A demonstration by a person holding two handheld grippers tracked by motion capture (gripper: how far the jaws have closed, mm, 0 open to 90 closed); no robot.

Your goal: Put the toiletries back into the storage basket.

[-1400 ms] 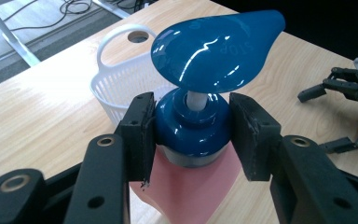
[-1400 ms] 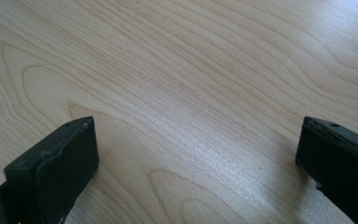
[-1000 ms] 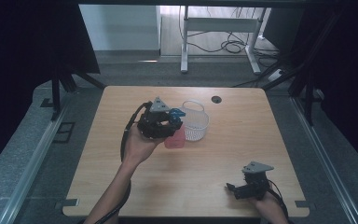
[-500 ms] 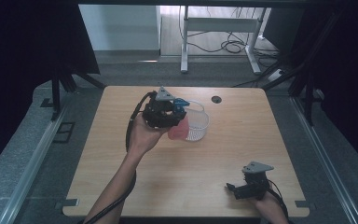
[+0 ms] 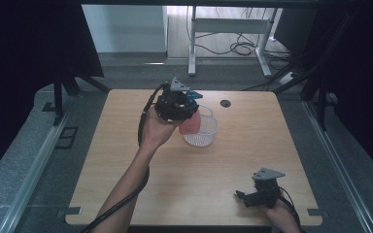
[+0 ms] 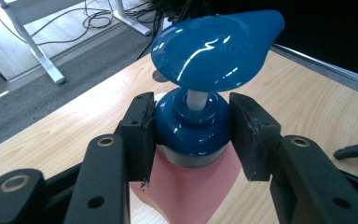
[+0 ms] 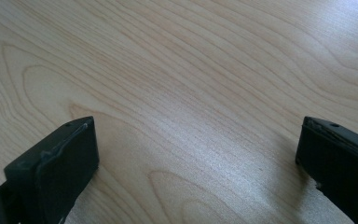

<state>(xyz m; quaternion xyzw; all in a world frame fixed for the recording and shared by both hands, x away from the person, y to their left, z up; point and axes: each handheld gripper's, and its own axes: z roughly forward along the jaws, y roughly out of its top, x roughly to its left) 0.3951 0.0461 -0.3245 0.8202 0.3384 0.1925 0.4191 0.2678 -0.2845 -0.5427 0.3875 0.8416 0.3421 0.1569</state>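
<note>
The left gripper [image 6: 193,135] clamps the pink pump bottle [image 6: 186,186] over the clear basket [image 5: 201,132], unreleased; the right gripper [image 7: 196,163] rests wide apart, empty.

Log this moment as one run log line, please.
left claw: shut on pink pump bottle | bottle: above clear basket | right claw: open, empty

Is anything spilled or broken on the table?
Nothing spilled or broken. The left gripper holds a pink bottle with a blue pump top by its collar, raised by the clear mesh basket.
</note>
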